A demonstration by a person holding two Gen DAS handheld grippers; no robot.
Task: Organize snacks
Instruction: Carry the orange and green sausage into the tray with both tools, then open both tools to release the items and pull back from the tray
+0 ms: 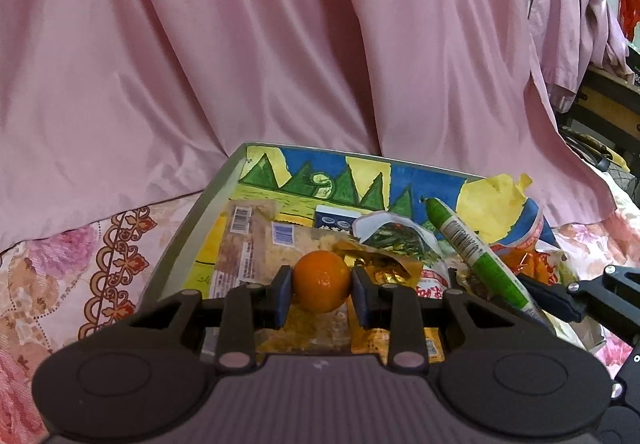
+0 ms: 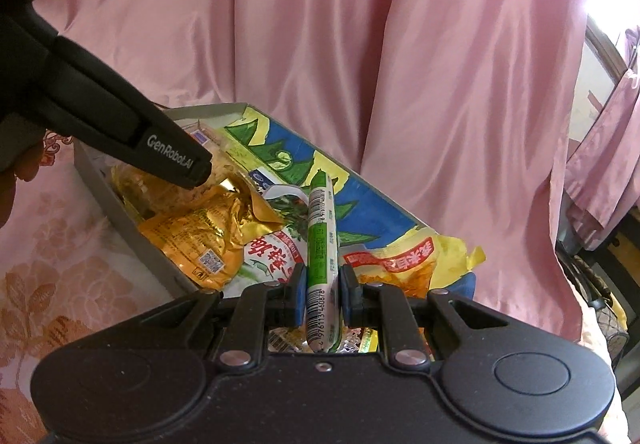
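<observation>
My left gripper [image 1: 322, 287] is shut on a small orange fruit [image 1: 322, 280], which hangs just above the snack packets in a grey box [image 1: 188, 232] lined with a painted picture. In the right wrist view my right gripper [image 2: 322, 294] is shut on a green-and-white sausage stick [image 2: 321, 244] that points forward over the same box [image 2: 132, 228]. The left wrist view shows that stick [image 1: 476, 248] slanting at the right. Gold and orange packets [image 2: 200, 240] fill the box. The left gripper's dark finger [image 2: 160, 152] reaches in from the upper left.
A pink satin sheet [image 1: 280, 44] hangs behind the box like a wall. The box rests on a floral bedspread [image 1: 60, 272]. At the far right are wooden furniture [image 1: 616, 100] and hanging pink clothes [image 1: 568, 12]. A torn yellow paper flap [image 2: 456, 252] sticks up at the box's right end.
</observation>
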